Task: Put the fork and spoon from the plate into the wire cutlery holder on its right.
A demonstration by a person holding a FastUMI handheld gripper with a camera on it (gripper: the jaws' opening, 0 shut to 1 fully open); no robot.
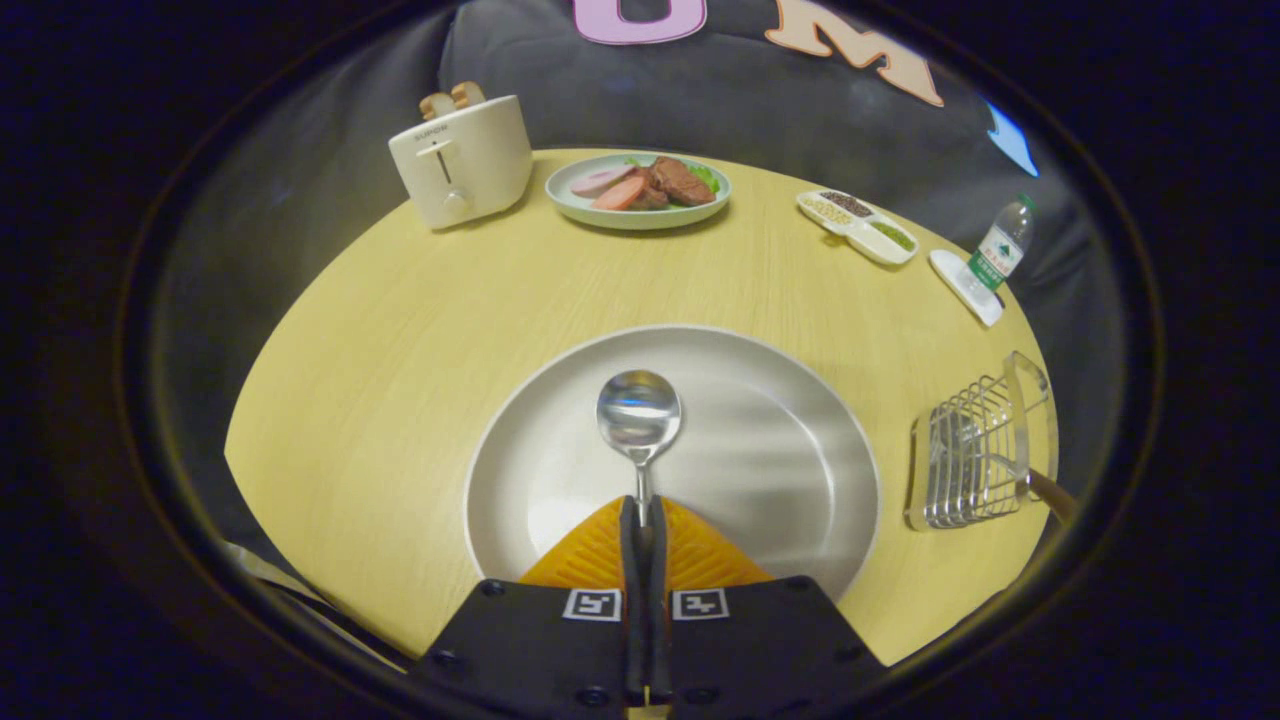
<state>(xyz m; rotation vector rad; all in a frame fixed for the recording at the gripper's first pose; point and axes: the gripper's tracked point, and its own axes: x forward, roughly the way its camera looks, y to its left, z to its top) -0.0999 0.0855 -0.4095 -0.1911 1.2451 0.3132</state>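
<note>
My gripper [642, 510] is shut on the handle of a metal spoon [638, 415], whose bowl points forward just ahead of the fingertips. The spoon hangs over a large white plate [780, 470] that lies on the round wooden table directly under the fingers. To the right of the plate stands the wire cutlery holder [975, 455]; a wooden-handled utensil [1045, 490] sticks out of it, with its head hidden inside the wires.
Beyond the plate stand a cream toaster [462, 160] with bread in it, a plate of food [638, 190], a divided condiment dish [858, 227], a small white tray [965, 287] and a water bottle [1002, 245]. The table edge [300, 500] curves close on the left.
</note>
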